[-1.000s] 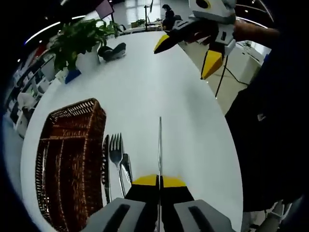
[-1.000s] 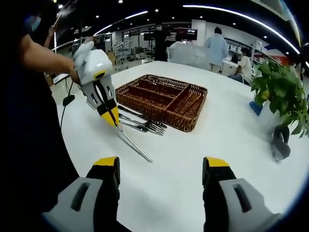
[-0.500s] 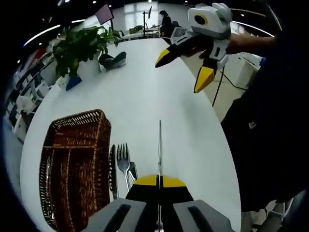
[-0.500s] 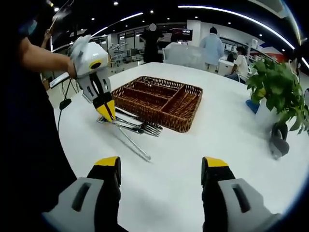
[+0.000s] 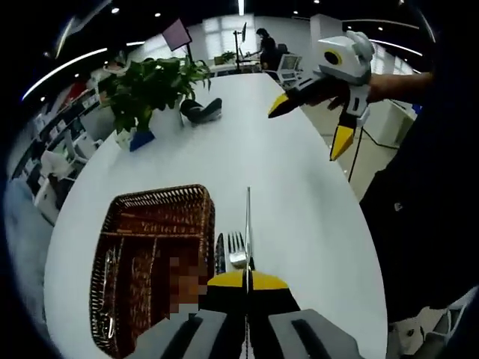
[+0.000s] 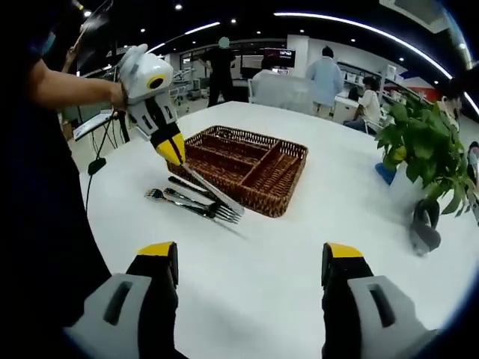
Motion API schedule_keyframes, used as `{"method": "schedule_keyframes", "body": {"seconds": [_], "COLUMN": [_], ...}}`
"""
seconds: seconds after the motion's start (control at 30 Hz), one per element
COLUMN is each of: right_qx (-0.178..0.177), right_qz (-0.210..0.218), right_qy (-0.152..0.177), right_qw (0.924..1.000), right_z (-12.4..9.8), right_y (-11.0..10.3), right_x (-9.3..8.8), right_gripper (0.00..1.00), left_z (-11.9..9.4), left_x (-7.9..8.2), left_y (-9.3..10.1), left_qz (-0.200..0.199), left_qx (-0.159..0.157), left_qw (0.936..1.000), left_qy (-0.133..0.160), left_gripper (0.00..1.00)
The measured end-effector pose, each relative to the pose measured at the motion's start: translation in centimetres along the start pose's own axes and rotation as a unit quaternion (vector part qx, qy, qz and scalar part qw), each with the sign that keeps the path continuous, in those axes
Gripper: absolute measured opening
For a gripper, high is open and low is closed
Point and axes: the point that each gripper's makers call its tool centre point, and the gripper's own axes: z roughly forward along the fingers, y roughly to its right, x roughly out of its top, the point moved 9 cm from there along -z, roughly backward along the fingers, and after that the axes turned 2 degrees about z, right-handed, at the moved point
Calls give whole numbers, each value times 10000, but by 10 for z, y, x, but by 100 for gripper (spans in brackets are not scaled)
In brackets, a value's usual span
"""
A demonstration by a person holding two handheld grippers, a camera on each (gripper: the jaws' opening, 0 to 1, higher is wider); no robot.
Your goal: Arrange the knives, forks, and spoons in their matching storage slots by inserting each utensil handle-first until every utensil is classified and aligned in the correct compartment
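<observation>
Left gripper view: we see our left gripper [image 5: 247, 280] clamped on a knife [image 5: 248, 224], blade pointing ahead over the white worktop [image 5: 299, 202], raised higher than a second ago. Just beside it lie forks [image 5: 236, 248] against the wicker tray [image 5: 153, 254]. We read no writing anywhere. Right gripper view: our right gripper [image 6: 251, 258] stands wide apart and empty, with the left gripper [image 6: 171, 147] carrying the knife [image 6: 213, 192] over the forks [image 6: 196, 207] beside the tray [image 6: 243, 168].

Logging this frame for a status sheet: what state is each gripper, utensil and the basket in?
left gripper: shut on knife, lifted
knife: held by its handle, off the table
right gripper: open, holding nothing
forks: lying loose on table beside basket
basket: on table, compartments look mostly unfilled
</observation>
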Motion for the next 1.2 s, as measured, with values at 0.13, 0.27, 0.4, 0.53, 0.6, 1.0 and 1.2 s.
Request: {"method": "schedule_keyframes", "body": {"seconds": [0.13, 0.27, 0.4, 0.53, 0.6, 1.0, 1.2], "right_qx": [44, 38, 7, -25, -50, -158, -225], "right_qz": [30, -8, -31, -21, -21, -3, -17], "right_qy": [39, 41, 5, -21, -47, -212, -265], "right_qw": [10000, 10000, 10000, 10000, 10000, 9997, 9994], "right_z": [1, 2, 3, 3, 3, 3, 6], "right_y": [-1, -2, -2, -3, -3, -6, -6], "right_x": [7, 11, 12, 13, 13, 14, 16], "right_gripper": [89, 90, 89, 89, 89, 88, 87], "left_z": [-11, -21, -27, -29, -28, -19, -10], "left_x": [-8, -15, -22, -31, -35, -60, -75], "left_y": [-12, -22, -30, -40, -41, -59, -68], "left_qz": [-100, -174, -261, -317, -370, -493, -509], "left_qx": [113, 240, 331, 376, 385, 426, 521], "left_qw": [9999, 9996, 9991, 9988, 9986, 9979, 9973], "left_qy": [-3, 23, 28, 34, 42, -47, -133], "left_gripper": [0, 0, 0, 0, 0, 0, 0]}}
